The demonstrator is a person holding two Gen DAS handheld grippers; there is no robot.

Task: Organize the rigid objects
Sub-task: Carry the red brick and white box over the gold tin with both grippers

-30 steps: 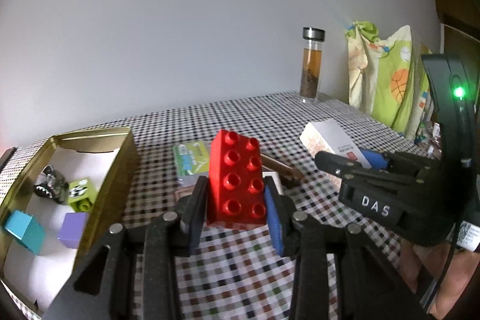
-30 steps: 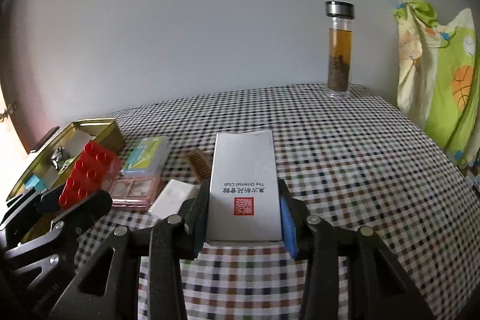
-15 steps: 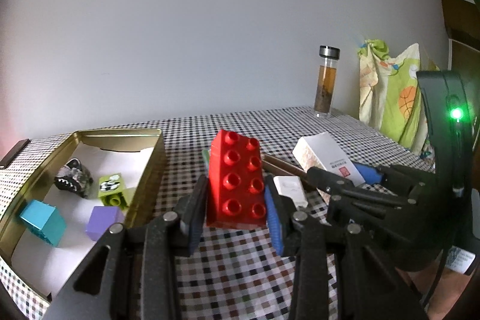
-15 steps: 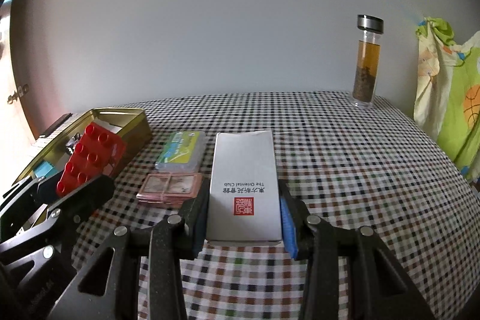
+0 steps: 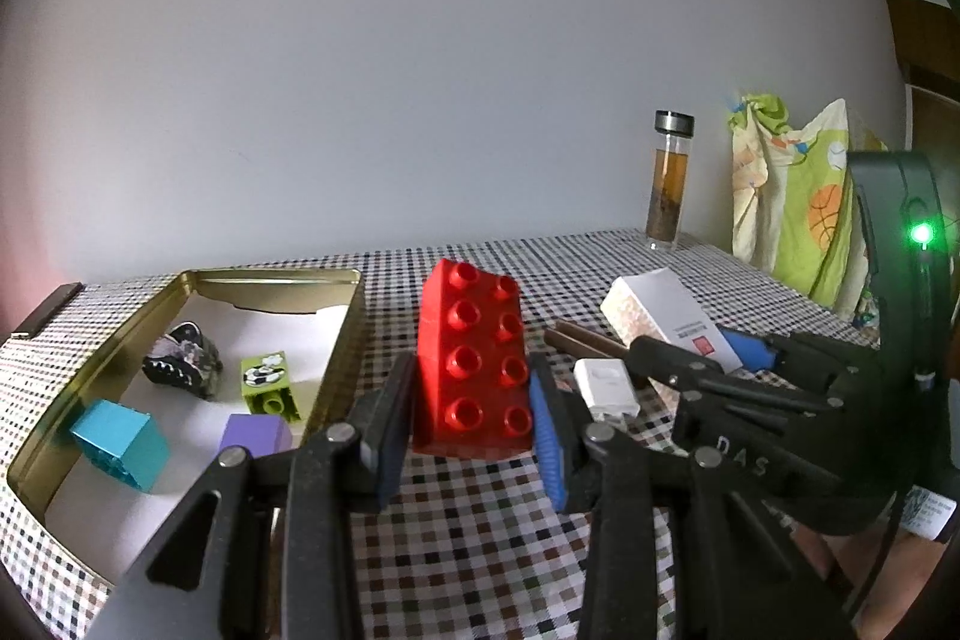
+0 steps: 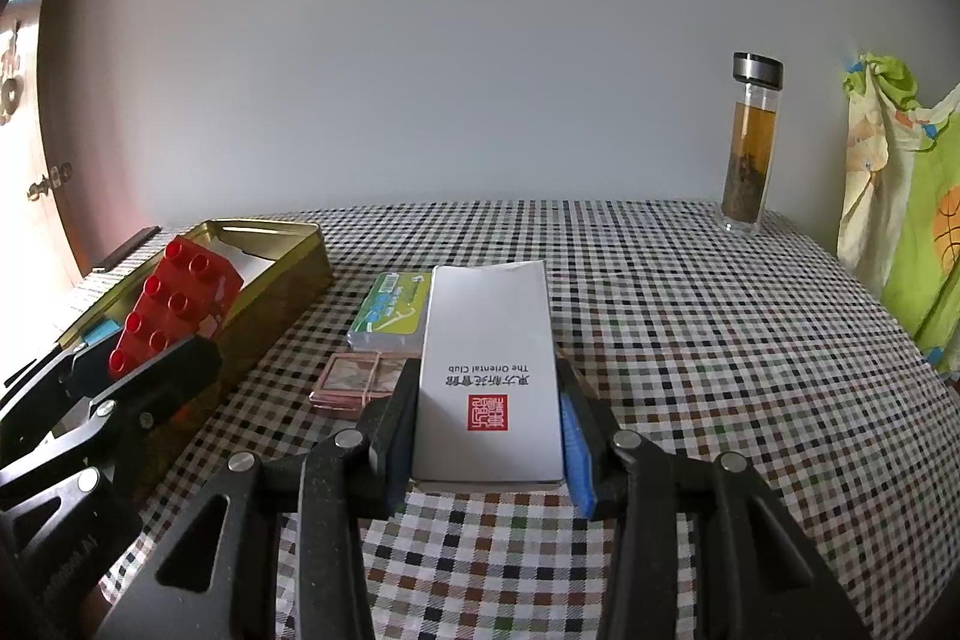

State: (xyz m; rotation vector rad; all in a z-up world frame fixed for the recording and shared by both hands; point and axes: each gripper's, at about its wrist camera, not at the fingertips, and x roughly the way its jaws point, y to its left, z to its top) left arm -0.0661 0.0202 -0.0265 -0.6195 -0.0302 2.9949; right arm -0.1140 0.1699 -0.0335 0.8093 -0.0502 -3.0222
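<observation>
In the left wrist view the left tool (image 5: 471,424) is clenched on the red studded brick (image 5: 472,361), which stands upright between the pads and clear of the checked surface (image 5: 510,550). Against a second ago, the gold tin (image 5: 342,340) has slid from the 9 o'clock edge toward the middle, so its wall now lies just beside the brick at about 10 o'clock, with the teal block (image 5: 120,442), purple cube (image 5: 255,433), green brick (image 5: 270,382) and a dark toy (image 5: 180,358) already inside. At 3 o'clock the right tool (image 5: 678,358) carries the white box (image 5: 660,316). In the right wrist view the right tool (image 6: 489,436) grips that white box (image 6: 489,364) flat by its long sides; the tin (image 6: 288,268) has likewise drawn in from the far left to 10 o'clock, and the brick (image 6: 174,304) hangs over its near rim. Both loads look close to the tin, so setting them down inside is likely next.
</observation>
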